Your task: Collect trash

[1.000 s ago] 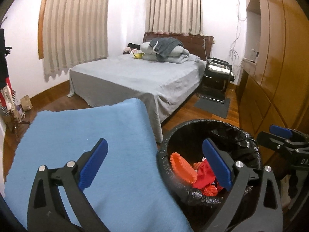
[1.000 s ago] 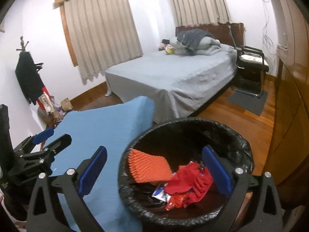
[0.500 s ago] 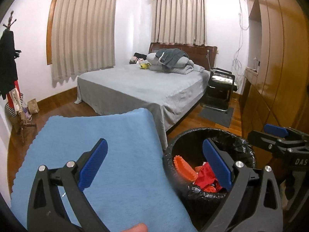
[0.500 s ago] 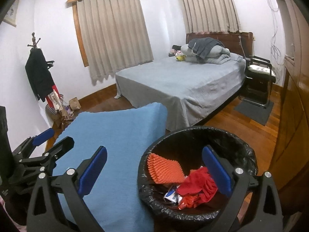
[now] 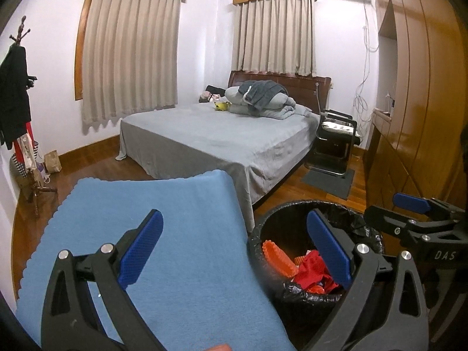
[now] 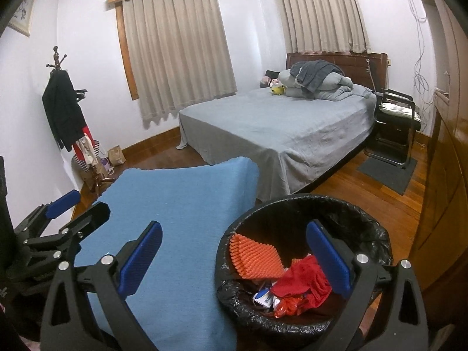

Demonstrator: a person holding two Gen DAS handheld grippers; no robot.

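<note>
Well, both claws spread w/ ribbed pads; crinkly black-lined round bin (image 6: 377,234) holds bumpy orange foam (image 6: 257,259).

A bed (image 5: 222,143) with a grey sheet fills the middle of the frame, its dark wooden headboard (image 5: 304,83) against the far wall. Folded grey bedding (image 5: 260,99) is piled at the head end, with a small yellow toy (image 5: 221,106) just beside it. Beige curtains (image 5: 130,58) hang over the window at upper left, and a second pair (image 5: 275,35) hangs above the headboard. A coat stand (image 6: 63,111) with a black jacket occupies the left edge, a brown paper bag (image 6: 116,155) near its foot. To the right of the bed is a black chair (image 6: 395,122) on a grey mat (image 6: 386,169). Wooden wardrobes (image 5: 415,87) line the right side. A blue cloth (image 5: 175,263) covers the tabletop in the lower left.
</note>
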